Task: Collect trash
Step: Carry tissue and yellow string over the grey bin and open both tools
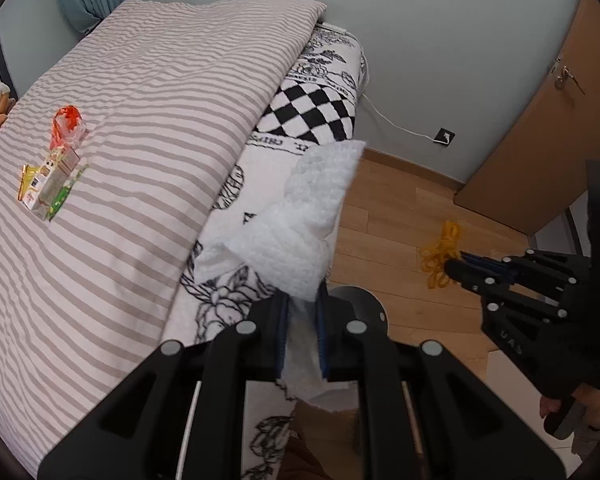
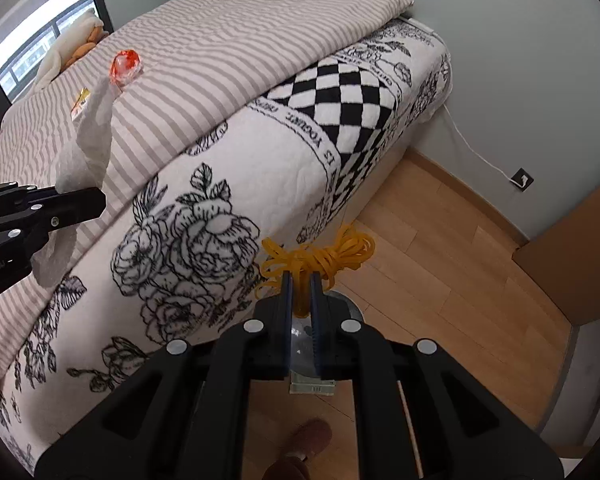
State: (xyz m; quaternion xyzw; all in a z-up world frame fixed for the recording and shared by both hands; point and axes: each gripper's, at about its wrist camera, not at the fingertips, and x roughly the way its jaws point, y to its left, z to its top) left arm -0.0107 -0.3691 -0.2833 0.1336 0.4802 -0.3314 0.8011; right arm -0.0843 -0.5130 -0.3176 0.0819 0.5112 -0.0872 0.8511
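Far left of both jaws, a drink carton and orange wrapper lie on the bed. The left gripper pinches a white paper towel; the right gripper clamps yellow rubber bands.

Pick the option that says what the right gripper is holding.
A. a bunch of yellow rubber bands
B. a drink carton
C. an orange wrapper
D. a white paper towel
A: the right gripper is closed on the bunch of yellow rubber bands, while the white paper towel is in the left gripper.
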